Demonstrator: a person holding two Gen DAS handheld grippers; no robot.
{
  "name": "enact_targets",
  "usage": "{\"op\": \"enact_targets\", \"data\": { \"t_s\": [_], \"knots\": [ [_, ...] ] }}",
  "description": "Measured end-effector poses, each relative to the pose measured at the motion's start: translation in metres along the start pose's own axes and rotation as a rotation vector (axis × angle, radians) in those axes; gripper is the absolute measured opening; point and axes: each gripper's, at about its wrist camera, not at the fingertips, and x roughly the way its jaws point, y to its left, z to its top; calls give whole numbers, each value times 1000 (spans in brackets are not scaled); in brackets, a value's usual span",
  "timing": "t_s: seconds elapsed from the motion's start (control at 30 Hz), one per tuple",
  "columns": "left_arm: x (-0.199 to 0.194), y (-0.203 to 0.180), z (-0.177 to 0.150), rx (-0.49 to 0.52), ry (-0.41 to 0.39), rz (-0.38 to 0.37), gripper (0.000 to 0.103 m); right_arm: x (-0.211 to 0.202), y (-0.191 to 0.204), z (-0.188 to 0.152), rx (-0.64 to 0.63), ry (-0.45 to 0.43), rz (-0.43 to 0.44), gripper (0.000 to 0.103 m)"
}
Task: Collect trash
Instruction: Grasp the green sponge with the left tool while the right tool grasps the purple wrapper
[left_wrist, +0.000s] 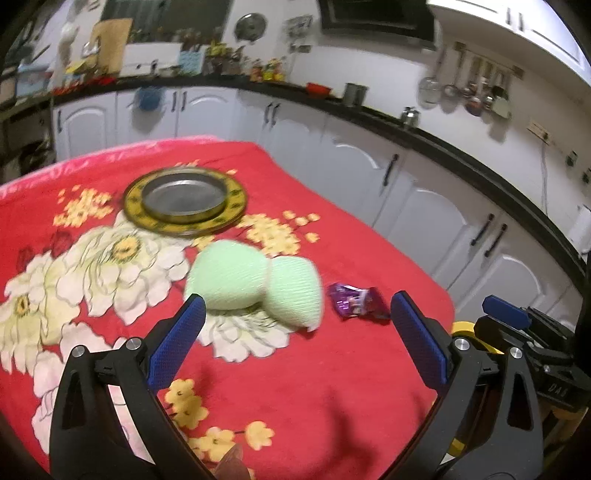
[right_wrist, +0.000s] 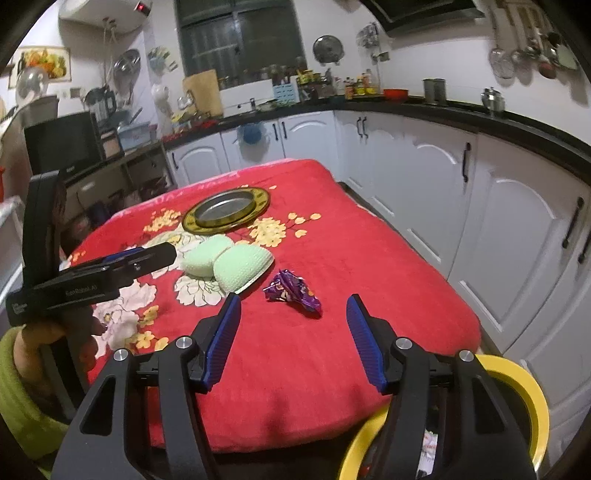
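Both the left gripper (left_wrist: 295, 325) and right gripper (right_wrist: 293, 317) stand apart and empty above the red blanket (right_wrist: 332, 369), purple wrapper (right_wrist: 291, 291) lying untouched.

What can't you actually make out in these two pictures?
- Yellow bin: contents hidden behind the right tongs, right view.
- Purple wrapper: print too crumpled to read, both views.
- Green pads: motion-blurred, left view.
- Brown scrap: cut off by the bottom edge, left view.

On table (right_wrist: 369, 258): plate (right_wrist: 226, 213) at far end, 2 sponges (right_wrist: 225, 264) touching before it, wrapper (right_wrist: 291, 291) just right; bin (right_wrist: 517, 398) beyond near edge.
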Motion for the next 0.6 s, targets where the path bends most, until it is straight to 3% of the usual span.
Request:
{"op": "enact_targets", "data": {
  "t_s": [0.2, 0.37, 0.6],
  "knots": [
    [15, 29, -6, -121, 58, 4, 92, 42, 2, 6, -34, 56, -6, 57],
    [35, 49, -13, -259, 127, -48, 92, 73, 0, 9, -47, 98, -5, 57],
    [61, 62, -12, -399, 154, -107, 87, 101, 0, 7, -50, 133, 7, 57]
  ]
}}
